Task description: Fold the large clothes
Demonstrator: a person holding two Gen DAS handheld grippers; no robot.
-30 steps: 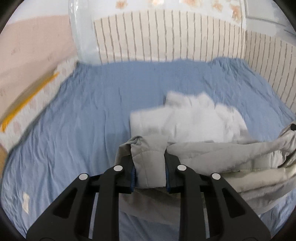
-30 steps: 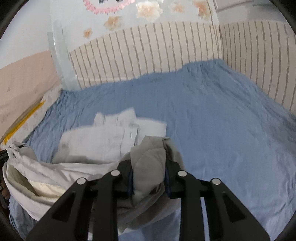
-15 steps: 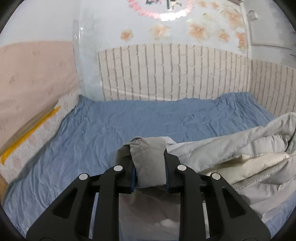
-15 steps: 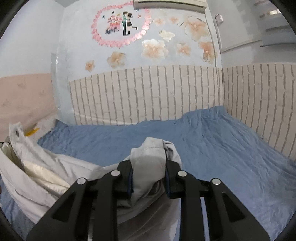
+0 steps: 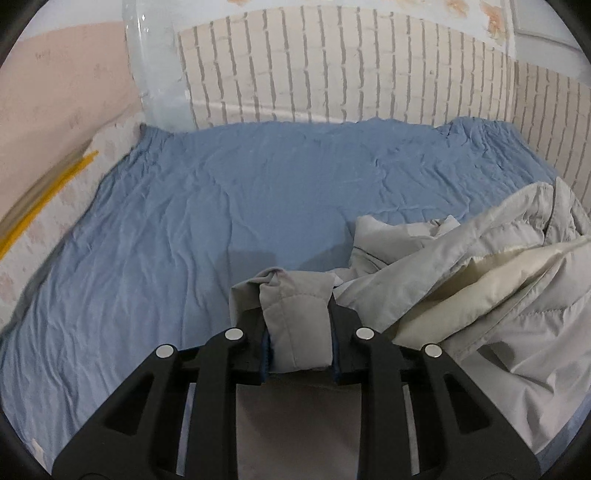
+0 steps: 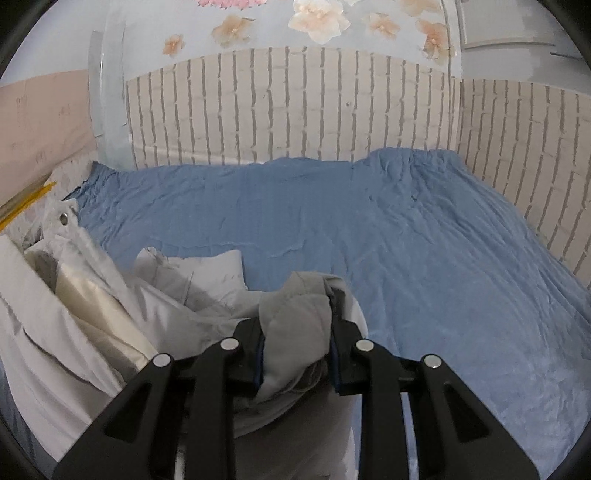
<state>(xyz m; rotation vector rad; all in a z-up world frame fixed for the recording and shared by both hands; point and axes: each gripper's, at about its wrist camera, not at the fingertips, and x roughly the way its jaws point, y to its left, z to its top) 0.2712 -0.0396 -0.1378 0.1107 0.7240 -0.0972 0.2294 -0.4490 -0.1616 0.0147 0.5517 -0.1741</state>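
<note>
Left claw (image 5: pixel 298 332): clamped on a bunched fold of grey quilted jacket (image 5: pixel 480 280), black fingers pressing the padded cloth from both sides, blue pads just visible at the inner faces. Fold standing up between the fingers, more grey cloth hanging below the claw toward the lower edge of the view. Rest of the jacket trailing off to the right, rumpled, cream lining turned outward in places, lower part resting on the bed.

Right claw (image 6: pixel 295 343): likewise closed on a gathered wad of the same jacket (image 6: pixel 110 306), cloth bulging up between the fingers. Remainder of the garment spread to the left of this claw, with a metal snap (image 6: pixel 65 218) showing near its far left edge and pale lining exposed.

Jacket location: near edge of the bed, strung between the two claws, partly lifted, partly lying on the blue sheet (image 5: pixel 221 206).

Sheet: creased, covering the whole mattress, bare beyond the jacket.

Surroundings: brick-pattern wall panel (image 6: pixel 295 110) along the far side and right side of the bed; flower stickers (image 6: pixel 317 18) on the wall above; pink panel (image 5: pixel 55 81) at left, with a yellow strip (image 5: pixel 44 199) below it, blurred.
</note>
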